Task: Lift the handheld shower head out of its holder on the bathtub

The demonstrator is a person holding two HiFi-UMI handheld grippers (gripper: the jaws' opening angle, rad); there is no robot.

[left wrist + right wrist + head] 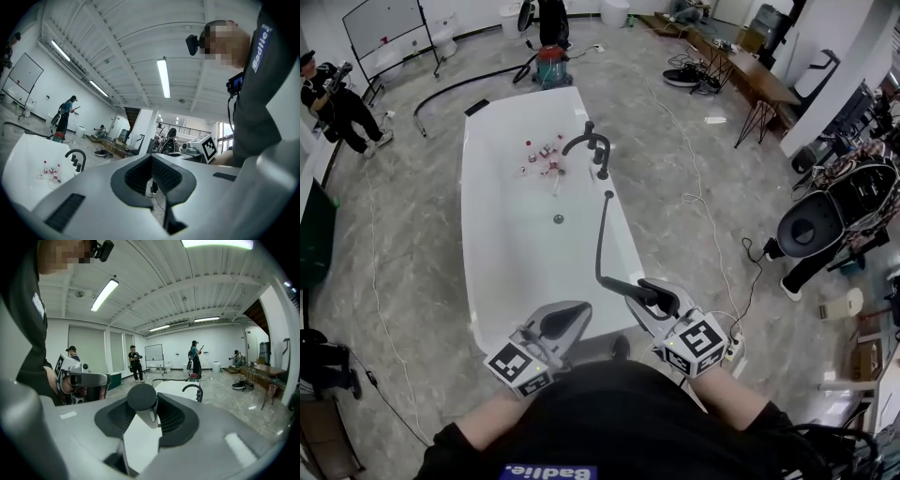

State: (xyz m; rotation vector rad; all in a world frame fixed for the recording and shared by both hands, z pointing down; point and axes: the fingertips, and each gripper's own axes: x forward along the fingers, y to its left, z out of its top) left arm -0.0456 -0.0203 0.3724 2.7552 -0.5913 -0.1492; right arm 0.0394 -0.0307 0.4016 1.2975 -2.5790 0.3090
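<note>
Both of us... rather, both our grippers hang by the bathtub's near end: the right gripper pinches the shower head above its rim; the left gripper's fingers press together, empty.

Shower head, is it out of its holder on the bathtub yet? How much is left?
Nearly finished. Done: the shower head sits gripped in the right gripper's jaws, up by the person and off the bathtub rim. In hand: its black hose hangs from the rim up to it. Left: nothing of the lift that I can see; the left gripper holds nothing.
</note>
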